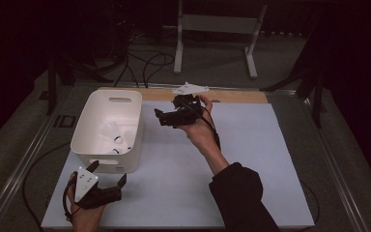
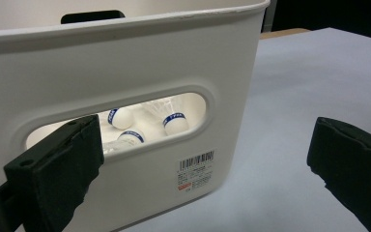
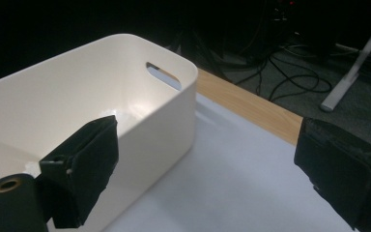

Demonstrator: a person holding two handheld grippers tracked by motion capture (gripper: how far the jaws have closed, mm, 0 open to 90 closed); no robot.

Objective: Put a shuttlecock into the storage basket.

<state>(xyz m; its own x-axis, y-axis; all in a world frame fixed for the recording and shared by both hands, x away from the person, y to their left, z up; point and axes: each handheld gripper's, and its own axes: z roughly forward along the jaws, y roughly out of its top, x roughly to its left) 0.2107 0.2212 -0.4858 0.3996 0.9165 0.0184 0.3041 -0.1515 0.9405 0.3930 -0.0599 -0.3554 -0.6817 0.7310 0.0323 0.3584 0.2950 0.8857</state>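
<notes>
I use the white rectangular plastic bin [image 1: 107, 129] as my landmark. My left tongs [image 1: 107, 178] sit just in front of its near wall, jaws spread wide and holding nothing; in the left gripper view one jaw lies level with the handle slot [image 2: 116, 126]. My right tongs [image 1: 166, 116] hover just to the right of the bin's far corner, jaws also wide apart and empty. The white shuttlecocks with blue-banded cork heads [image 1: 114, 137] lie on the bin's floor, toward its near end.

My worry is the left jaw: pushed forward, it could catch in the slot or shove the light bin across the white sheet [image 1: 251, 159] on the table. If the right tongs dip in at an angle, they may knock the rim or crush the feather skirts.

I cannot count the shuttlecocks for certain; the bin wall hides part of the pile, and the room beyond the bin is too dark to make out.
</notes>
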